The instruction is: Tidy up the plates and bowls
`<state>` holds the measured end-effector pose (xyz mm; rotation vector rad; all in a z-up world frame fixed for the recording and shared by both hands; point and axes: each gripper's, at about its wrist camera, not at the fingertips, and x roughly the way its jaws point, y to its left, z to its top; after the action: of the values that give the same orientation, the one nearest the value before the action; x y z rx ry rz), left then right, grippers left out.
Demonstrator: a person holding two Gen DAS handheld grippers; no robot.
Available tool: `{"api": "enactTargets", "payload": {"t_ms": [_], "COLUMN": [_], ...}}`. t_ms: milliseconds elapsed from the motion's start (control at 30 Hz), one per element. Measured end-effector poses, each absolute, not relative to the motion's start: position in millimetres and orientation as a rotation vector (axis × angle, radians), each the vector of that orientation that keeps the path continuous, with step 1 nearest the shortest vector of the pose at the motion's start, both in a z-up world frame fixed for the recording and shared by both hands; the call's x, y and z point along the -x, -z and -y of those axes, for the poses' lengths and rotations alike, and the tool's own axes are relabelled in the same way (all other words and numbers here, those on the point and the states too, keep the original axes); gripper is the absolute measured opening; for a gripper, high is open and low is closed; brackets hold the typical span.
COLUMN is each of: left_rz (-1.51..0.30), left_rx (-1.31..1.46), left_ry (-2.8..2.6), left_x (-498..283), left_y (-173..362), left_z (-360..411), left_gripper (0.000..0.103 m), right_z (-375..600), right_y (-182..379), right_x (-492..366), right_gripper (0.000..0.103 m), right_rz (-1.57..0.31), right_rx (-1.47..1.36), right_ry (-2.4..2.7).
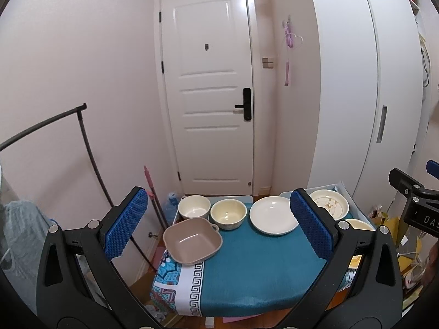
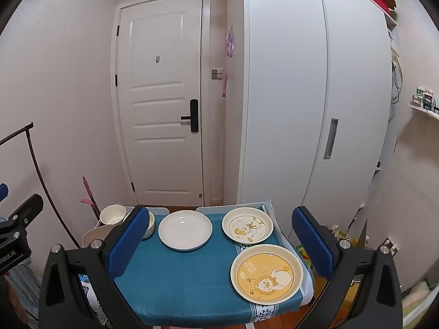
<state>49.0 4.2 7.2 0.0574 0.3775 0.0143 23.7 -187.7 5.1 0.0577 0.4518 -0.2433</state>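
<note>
On a small table with a teal cloth [image 1: 247,268] lie a pinkish-brown square bowl [image 1: 192,240] at the left edge, a white bowl [image 1: 194,206], a cream bowl [image 1: 228,213], a plain white plate [image 1: 273,215] and a duck-print plate [image 1: 330,203]. The right wrist view adds a yellow bear plate [image 2: 266,272] at the front right, behind it the duck-print plate [image 2: 247,229], and the white plate [image 2: 185,229] mid-table. My left gripper [image 1: 219,227] hangs open above the table's near side, holding nothing. My right gripper [image 2: 223,244] is open too, empty, over the table.
A white door [image 1: 211,93] and a white wardrobe [image 2: 288,96] stand behind the table. A black clothes rack [image 1: 82,148] is at the left with a pink-handled tool [image 1: 150,183] and a water bottle [image 1: 170,203]. Bags and clutter [image 2: 417,298] lie on the floor at the right.
</note>
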Motion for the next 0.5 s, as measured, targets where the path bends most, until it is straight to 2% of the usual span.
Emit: {"api": "enactTargets", "payload": {"t_ms": [500], "left_rz": [-0.377], "left_rx": [-0.055], "left_ry": [-0.017], "left_x": [-50.6], "left_y": [-9.4], "left_z": [-6.7], "left_gripper": [0.103], "right_z": [191.2], "right_y": [-4.3], "right_x": [-25.8], "right_gripper": [0.103], "right_rz": [-0.452], "right_rx": [-0.060], "right_ry": [0.242]}}
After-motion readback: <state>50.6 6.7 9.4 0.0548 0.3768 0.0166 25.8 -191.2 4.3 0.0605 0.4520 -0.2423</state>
